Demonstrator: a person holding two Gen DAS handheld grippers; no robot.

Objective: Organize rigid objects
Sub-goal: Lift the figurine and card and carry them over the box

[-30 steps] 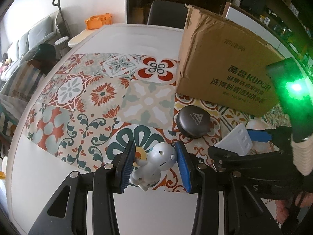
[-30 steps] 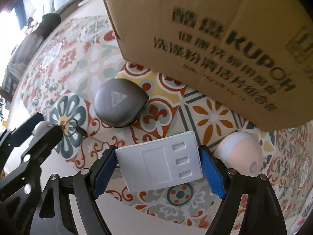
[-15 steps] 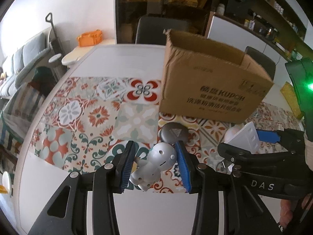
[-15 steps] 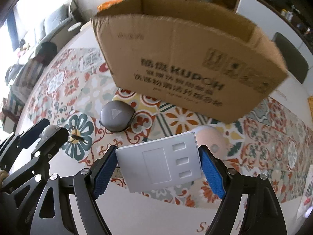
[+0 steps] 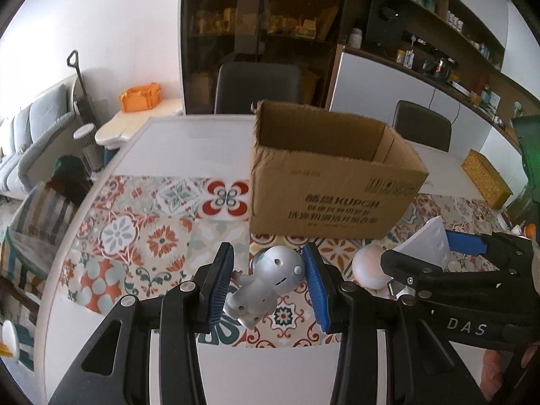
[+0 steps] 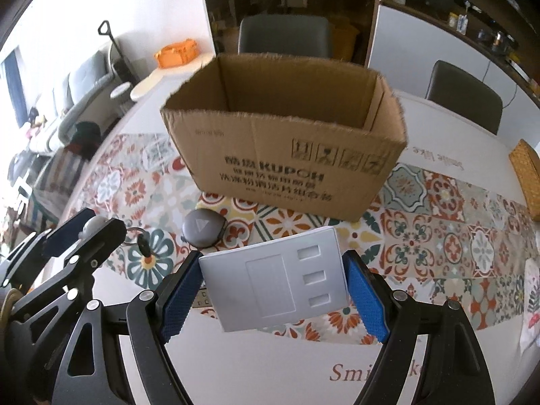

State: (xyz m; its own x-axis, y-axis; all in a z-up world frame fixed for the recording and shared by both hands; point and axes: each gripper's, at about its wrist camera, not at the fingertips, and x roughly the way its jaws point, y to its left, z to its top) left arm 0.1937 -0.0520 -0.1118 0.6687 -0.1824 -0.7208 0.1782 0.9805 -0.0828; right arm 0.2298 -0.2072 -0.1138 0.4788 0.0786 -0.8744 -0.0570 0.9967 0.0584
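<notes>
My left gripper (image 5: 268, 285) is shut on a silver robot figurine (image 5: 266, 283) and holds it above the table, in front of the open cardboard box (image 5: 324, 189). My right gripper (image 6: 273, 287) is shut on a flat white plastic panel (image 6: 275, 283), also lifted, facing the same box (image 6: 283, 155). The box looks empty as far as its inside shows. The right gripper and the panel (image 5: 428, 243) show at the right of the left wrist view. The left gripper (image 6: 81, 233) shows at the left of the right wrist view.
A dark grey round case (image 6: 202, 227) and a pale peach egg-shaped object (image 5: 369, 266) lie on the patterned table runner (image 5: 135, 233) in front of the box. A key ring (image 6: 141, 243) lies near the case. A woven box (image 6: 528, 179) sits far right. Chairs stand behind the table.
Both grippers have risen and pulled back from the table with their objects. The box now appears smaller and lower, with its open top visible.
</notes>
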